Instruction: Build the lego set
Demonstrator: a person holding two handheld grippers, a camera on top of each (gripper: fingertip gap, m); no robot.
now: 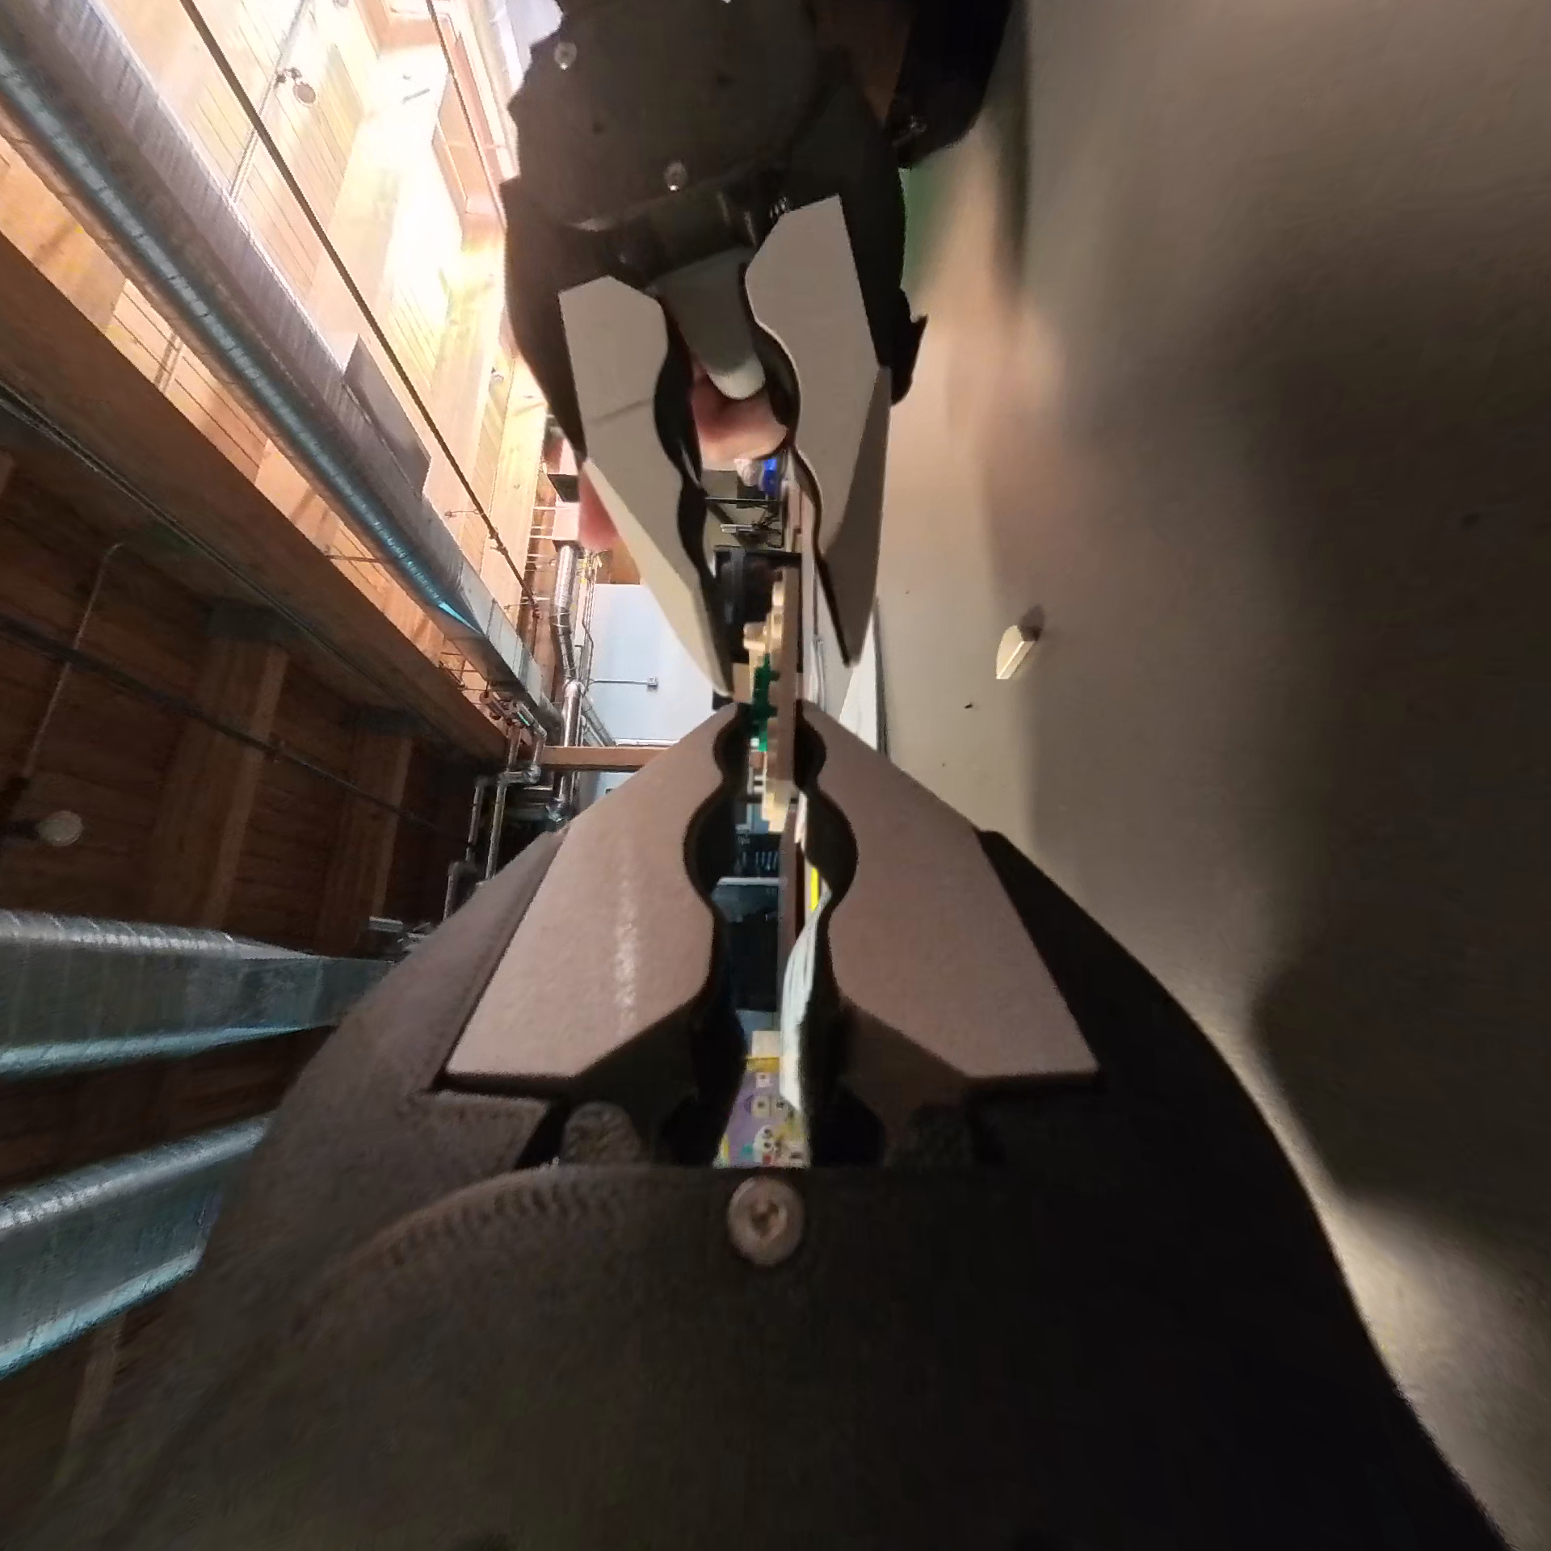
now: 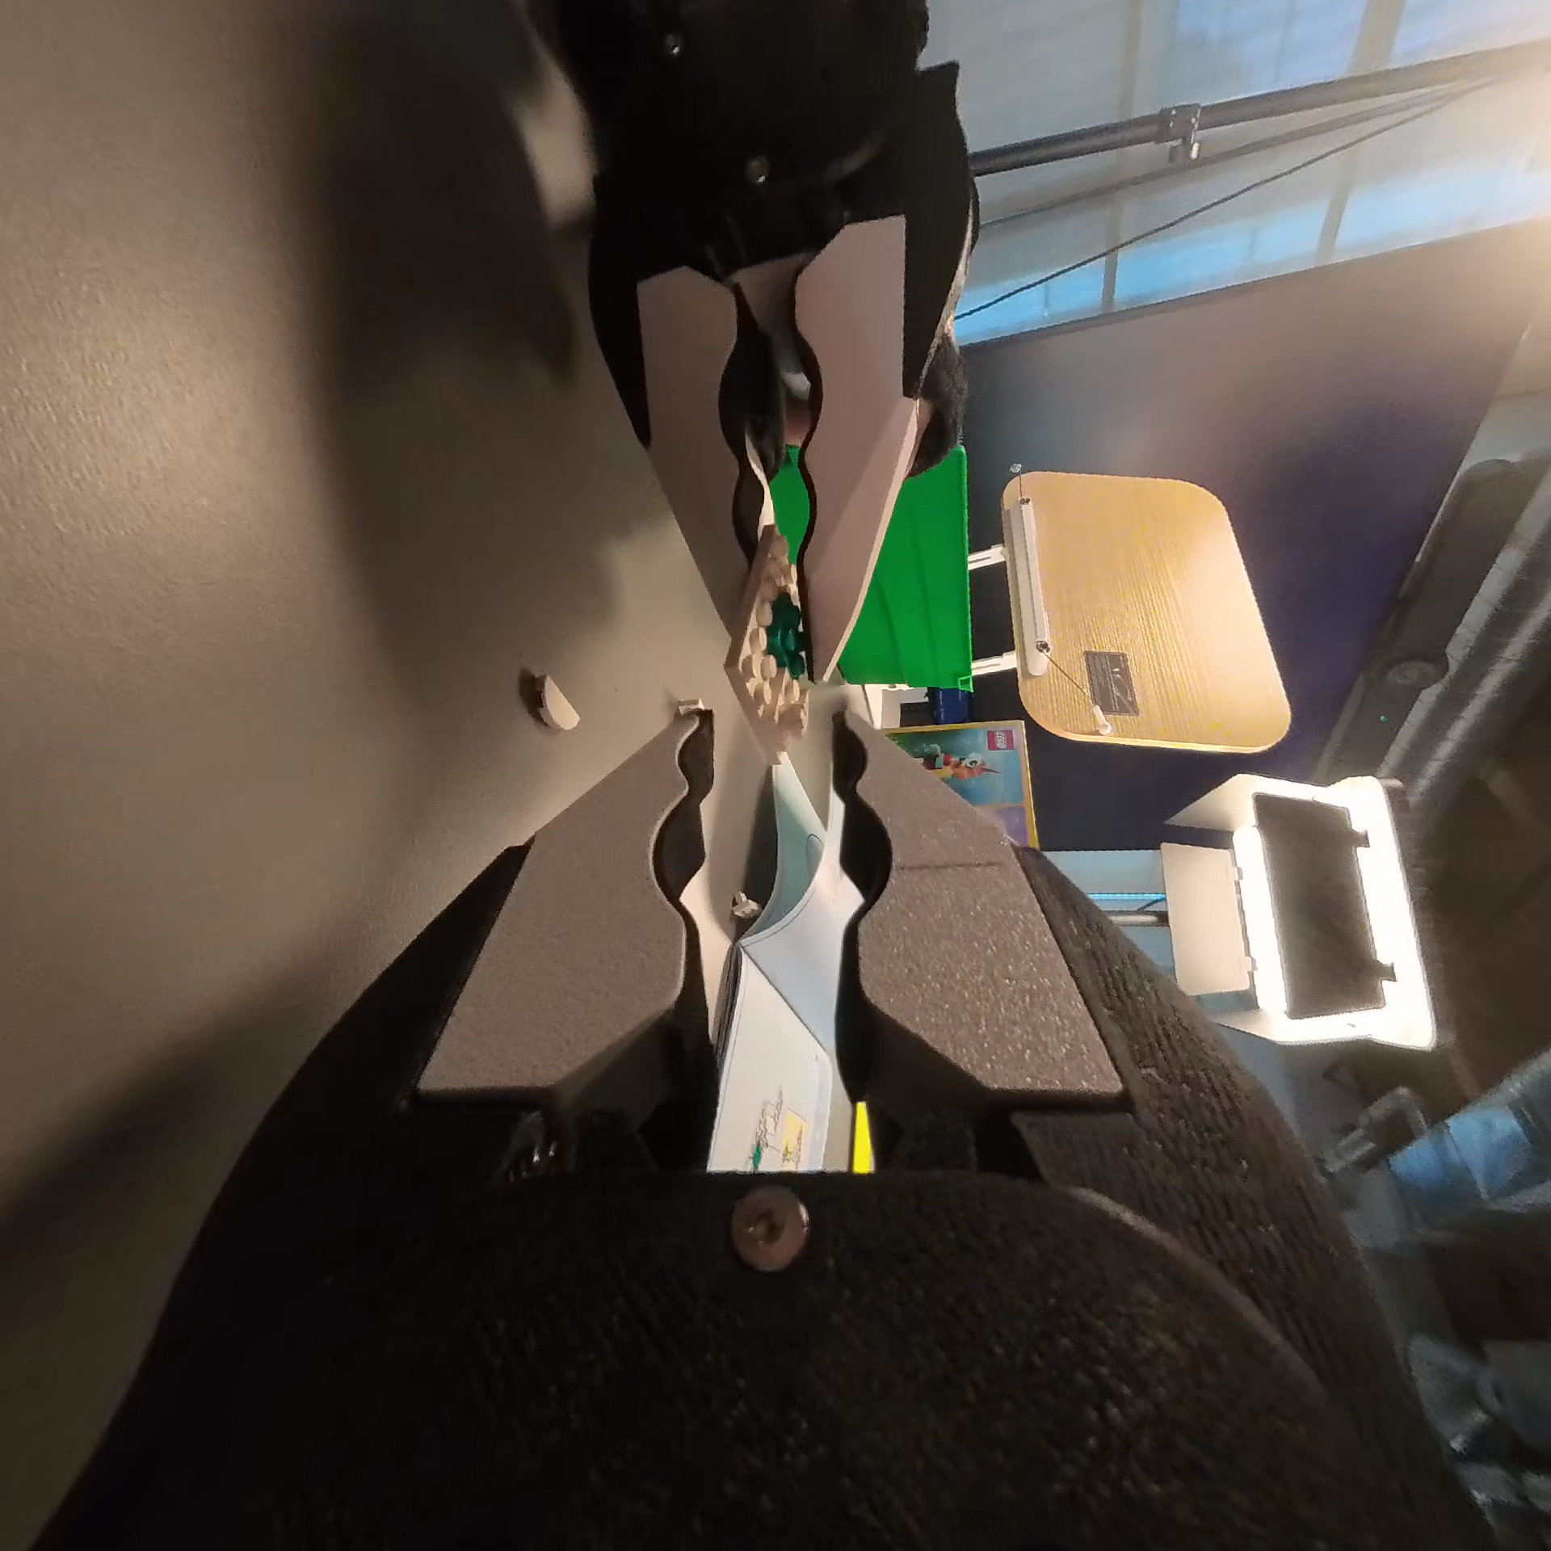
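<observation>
A tan studded plate (image 2: 768, 680) with a small dark green plant piece (image 2: 787, 634) on its studs is held off the grey table. My left gripper (image 1: 770, 713) is shut on the plate, which shows edge-on (image 1: 787, 738) between its fingertips, with the green piece (image 1: 762, 681) beside them. In the right wrist view the left gripper (image 2: 780, 659) reaches in from the top, clamped on the plate. My right gripper (image 2: 768, 726) is open, with its tips on either side of the plate's near corner. It also shows at the top of the left wrist view (image 1: 787, 671).
The grey table (image 2: 252, 503) carries a small pale curved piece (image 2: 550, 697), another tiny pale piece (image 2: 690, 707), an open instruction booklet (image 2: 780, 1049) and the set's box (image 2: 965, 772). A green block (image 2: 915, 587), a wooden tabletop (image 2: 1141, 604) and a lit lamp panel (image 2: 1309, 906) lie beyond. Both grippers' tips are close together, under 4 cm apart.
</observation>
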